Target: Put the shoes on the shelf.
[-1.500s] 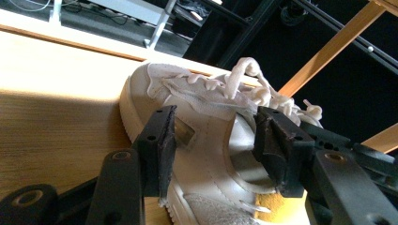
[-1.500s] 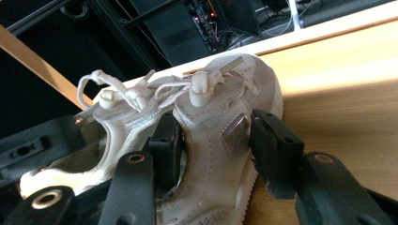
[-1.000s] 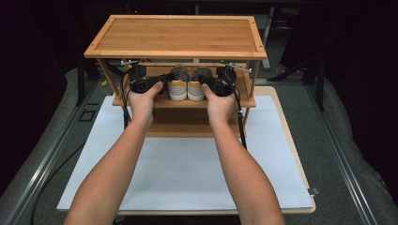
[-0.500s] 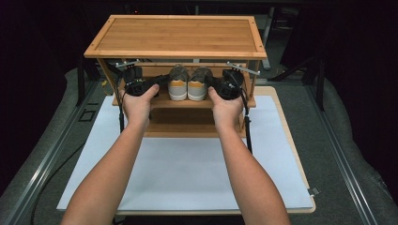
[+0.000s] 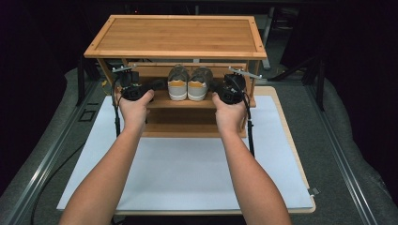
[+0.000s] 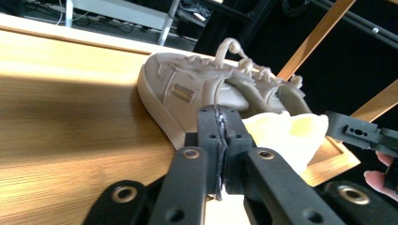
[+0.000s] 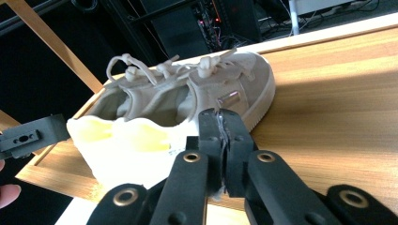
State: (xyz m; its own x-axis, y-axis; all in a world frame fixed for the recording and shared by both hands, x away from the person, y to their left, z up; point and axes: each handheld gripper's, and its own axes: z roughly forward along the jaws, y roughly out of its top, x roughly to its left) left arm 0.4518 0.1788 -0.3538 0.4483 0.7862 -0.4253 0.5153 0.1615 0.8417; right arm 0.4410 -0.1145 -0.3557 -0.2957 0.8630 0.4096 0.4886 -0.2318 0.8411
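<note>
Two beige shoes [image 5: 190, 83] stand side by side, heels toward the person, on the middle shelf [image 5: 159, 99] of a wooden rack [image 5: 176, 37]. The rack sits at the far end of a table covered by a white mat [image 5: 187, 173]. The left gripper [image 5: 157, 85] is held just left of the pair, the right gripper [image 5: 217, 87] just right of it, each over the shelf. Both have just been closing, and their jaws now meet with nothing between them. In the left gripper view, the nearer shoe [image 6: 211, 96] lies just beyond the pressed-together jaws; the right gripper view shows the same from the other side [image 7: 187, 98].
</note>
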